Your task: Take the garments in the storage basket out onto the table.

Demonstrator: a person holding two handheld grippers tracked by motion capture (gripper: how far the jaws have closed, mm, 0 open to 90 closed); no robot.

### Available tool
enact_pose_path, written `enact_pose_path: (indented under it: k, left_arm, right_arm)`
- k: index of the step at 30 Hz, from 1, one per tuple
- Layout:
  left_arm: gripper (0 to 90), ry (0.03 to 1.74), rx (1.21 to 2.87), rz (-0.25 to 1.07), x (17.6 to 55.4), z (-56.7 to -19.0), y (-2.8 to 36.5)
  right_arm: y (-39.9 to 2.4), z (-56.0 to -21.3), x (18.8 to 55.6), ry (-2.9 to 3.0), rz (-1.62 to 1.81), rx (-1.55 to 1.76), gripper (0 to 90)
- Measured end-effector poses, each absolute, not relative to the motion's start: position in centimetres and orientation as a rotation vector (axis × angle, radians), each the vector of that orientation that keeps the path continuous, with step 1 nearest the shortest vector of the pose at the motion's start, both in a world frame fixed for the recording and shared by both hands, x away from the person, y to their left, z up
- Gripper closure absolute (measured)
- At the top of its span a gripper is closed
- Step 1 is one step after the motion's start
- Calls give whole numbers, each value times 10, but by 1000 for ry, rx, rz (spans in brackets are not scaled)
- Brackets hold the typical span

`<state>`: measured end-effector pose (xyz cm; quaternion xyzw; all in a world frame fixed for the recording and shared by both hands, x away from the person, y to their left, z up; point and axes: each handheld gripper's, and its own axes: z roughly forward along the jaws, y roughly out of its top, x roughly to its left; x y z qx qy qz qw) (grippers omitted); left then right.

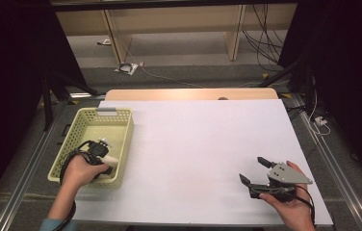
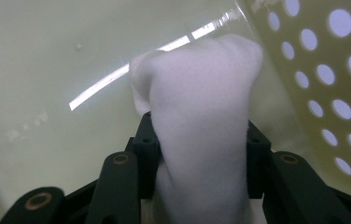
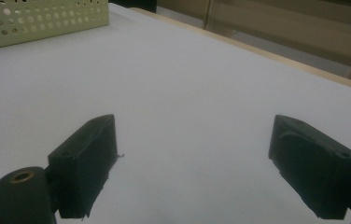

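A pale yellow-green perforated basket (image 1: 127, 137) sits at the table's left side. My left gripper (image 1: 107, 162) reaches down into its near end. In the left gripper view, the left gripper (image 2: 200, 131) has both black pads pressed against the sides of a soft white roll (image 2: 197, 93), which stands over the basket's floor beside the holed wall (image 2: 325, 95). The roll's pale end (image 1: 112, 160) shows just past the hand. My right gripper (image 1: 252, 168) is held low over the white table at the near right. Its jaws stand wide apart, and the right gripper (image 3: 194, 135) has nothing between them.
A white sheet (image 1: 193, 144) covers the table, with a wooden strip (image 1: 188, 94) along the far edge. The basket (image 3: 38, 21) lies far off from the right gripper. Beyond the table are floor cables and furniture legs; dark curtains stand on both sides.
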<state>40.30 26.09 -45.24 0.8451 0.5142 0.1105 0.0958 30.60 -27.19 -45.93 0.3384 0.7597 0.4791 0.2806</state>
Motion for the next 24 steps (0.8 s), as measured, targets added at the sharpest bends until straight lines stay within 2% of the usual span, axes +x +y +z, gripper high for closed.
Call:
enact_pose_path:
  k: [24]
  left_arm:
    - [612, 1545, 2377, 439, 395, -442, 270]
  right_arm:
    - [-271, -459, 306, 2037, 1291, 899, 160]
